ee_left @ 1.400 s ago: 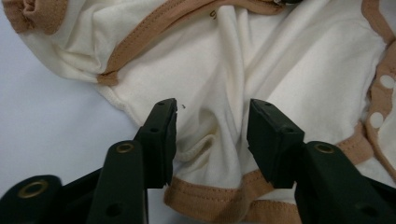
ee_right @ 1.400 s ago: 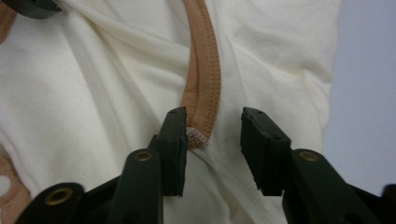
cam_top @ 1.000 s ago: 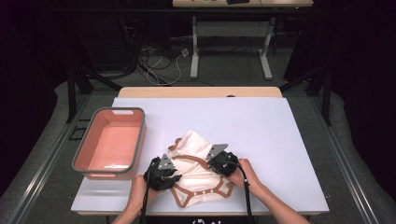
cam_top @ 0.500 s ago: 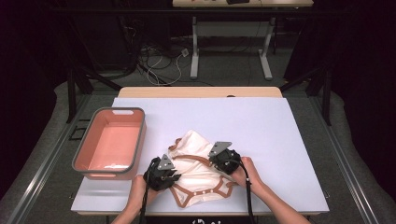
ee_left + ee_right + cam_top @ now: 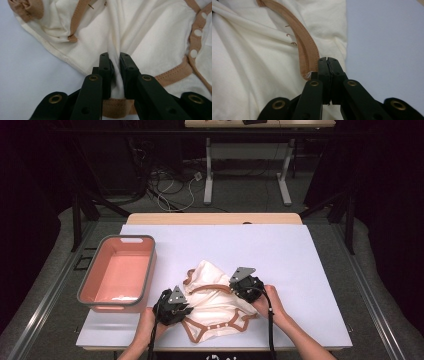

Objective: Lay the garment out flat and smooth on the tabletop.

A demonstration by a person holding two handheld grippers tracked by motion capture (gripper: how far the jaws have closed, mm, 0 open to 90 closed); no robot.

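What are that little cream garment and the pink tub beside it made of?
The baby bodysuit looks like soft matte cotton knit: it bunches into folds where the left tongs pinch it, with tan stitched binding and round snaps. The pink tub looks like smooth moulded plastic with a grey rim, though that is less certain.

The left claw (image 5: pixel 115 65) hides the pinched fold of the garment (image 5: pixel 150 32).

Black claws (image 5: pixel 115 61) — brass rivets, grey plates, cables.
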